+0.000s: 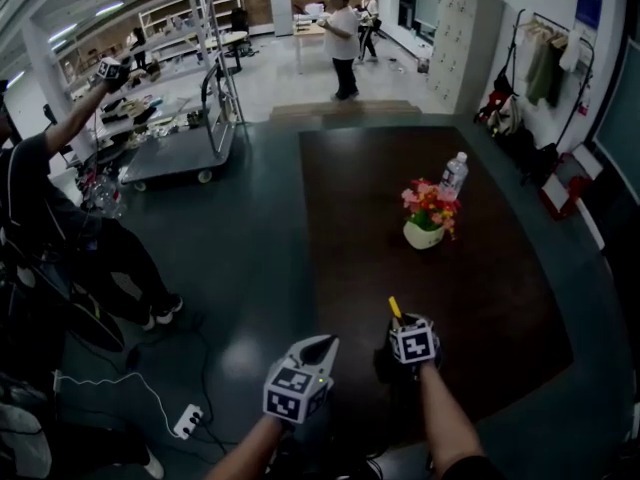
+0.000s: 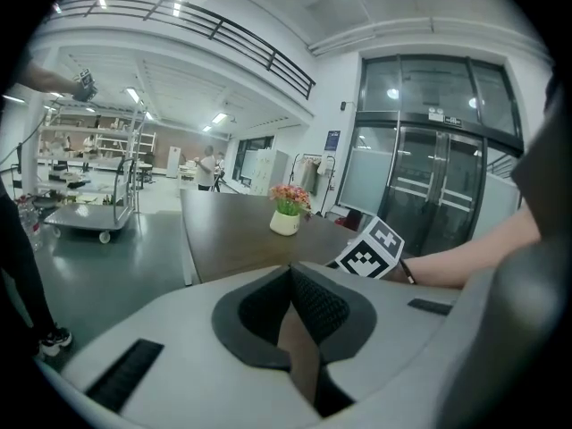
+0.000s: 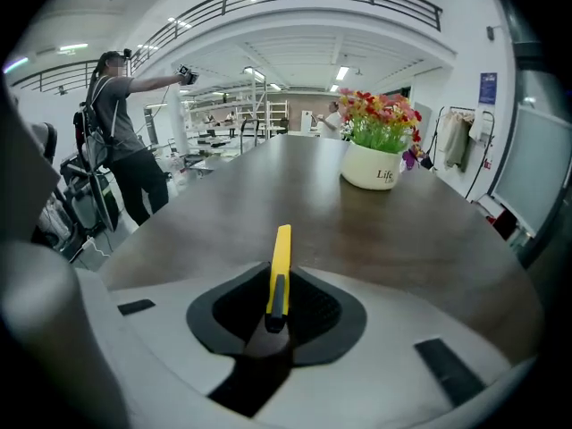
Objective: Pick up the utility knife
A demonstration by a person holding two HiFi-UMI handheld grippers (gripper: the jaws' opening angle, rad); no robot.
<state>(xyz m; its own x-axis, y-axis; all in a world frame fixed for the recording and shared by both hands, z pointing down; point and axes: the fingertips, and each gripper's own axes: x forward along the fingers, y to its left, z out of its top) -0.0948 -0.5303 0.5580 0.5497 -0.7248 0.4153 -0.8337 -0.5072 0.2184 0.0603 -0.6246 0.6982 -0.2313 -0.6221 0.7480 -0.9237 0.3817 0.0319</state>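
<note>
Knife vs right tongs: the utility knife [image 3: 281, 248] sits between the two pads of the right tongs [image 3: 278, 277]. Its near end is down in the gap and the rest juts out past the tips toward the far end of the tabletop [image 1: 500, 268].
Right tongs, state: pinching the utility knife, with a dark pad against each flat side.
Knife vs left tongs: the left tongs [image 2: 291, 280] are to the left of the right pair and slightly nearer, apart from the knife.
Left tongs, state: pads pressed together at the tips.
Knife, place: over the near part of the tabletop, toward its left side. From the head view only the yellow tip shows, poking out beyond the marker cube of the right tongs.
Knife, contact with tabletop: cannot tell whether it rests on the wood or is clear of it.
Knife, look: slim, long and straight with a bright yellow body. A dark strip runs along the near half of its upper edge, and the near end is dark.
Knife, heading: it points slightly left of the flower pot [image 3: 379, 164].
Other items: the white flower pot stands mid-tabletop, well apart from the knife. A water bottle [image 1: 453, 175] stands just beyond it on the far right.
</note>
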